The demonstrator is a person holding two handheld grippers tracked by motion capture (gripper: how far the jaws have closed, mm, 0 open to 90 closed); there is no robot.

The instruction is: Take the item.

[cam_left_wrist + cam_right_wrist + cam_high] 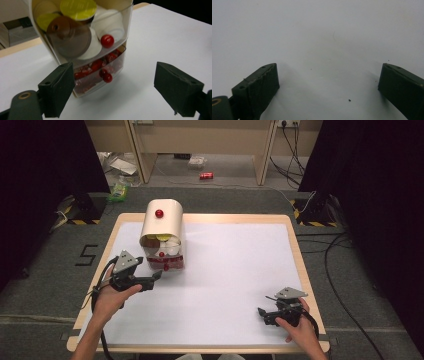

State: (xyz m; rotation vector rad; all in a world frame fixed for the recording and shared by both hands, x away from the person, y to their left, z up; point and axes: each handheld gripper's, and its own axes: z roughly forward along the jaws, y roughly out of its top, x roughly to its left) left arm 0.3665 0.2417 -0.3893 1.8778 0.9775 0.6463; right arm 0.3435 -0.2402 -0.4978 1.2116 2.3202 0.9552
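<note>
Two tongs sit low over my white tabletop (pixel 225 270) in the high view. My left tongs (pixel 159 275) point toward a cream, round-topped dispenser with clear plastic drawers (pixel 162 234), which stands just ahead of their tips, near but not touching. A red knob (pixel 159 213) shows on the dispenser's curved top. My right tongs (pixel 261 313) rest on the tabletop well apart from the dispenser, at the opposite near side, with my hand (pixel 295 327) on their body.

From the left gripper view, the left tongs (pixel 113 87) are released, jaws wide apart with nothing between them. The dispenser (pixel 82 42) stands straight ahead, nearer the left jaw. Its upper clear drawer (pixel 110 22) holds round capsules with yellow, brown and white faces (pixel 75 25) and carries a small red knob (pixel 107 41). Its lower clear drawer (pixel 97 75) holds red wrapped pieces (pixel 96 65) and has its own red knob (pixel 107 78), which lies between the jaws' lines, slightly ahead of them.

From the right gripper view, the right tongs (pixel 328 82) are also released, jaws spread wide over bare white tabletop (pixel 317 37), holding nothing.
</note>
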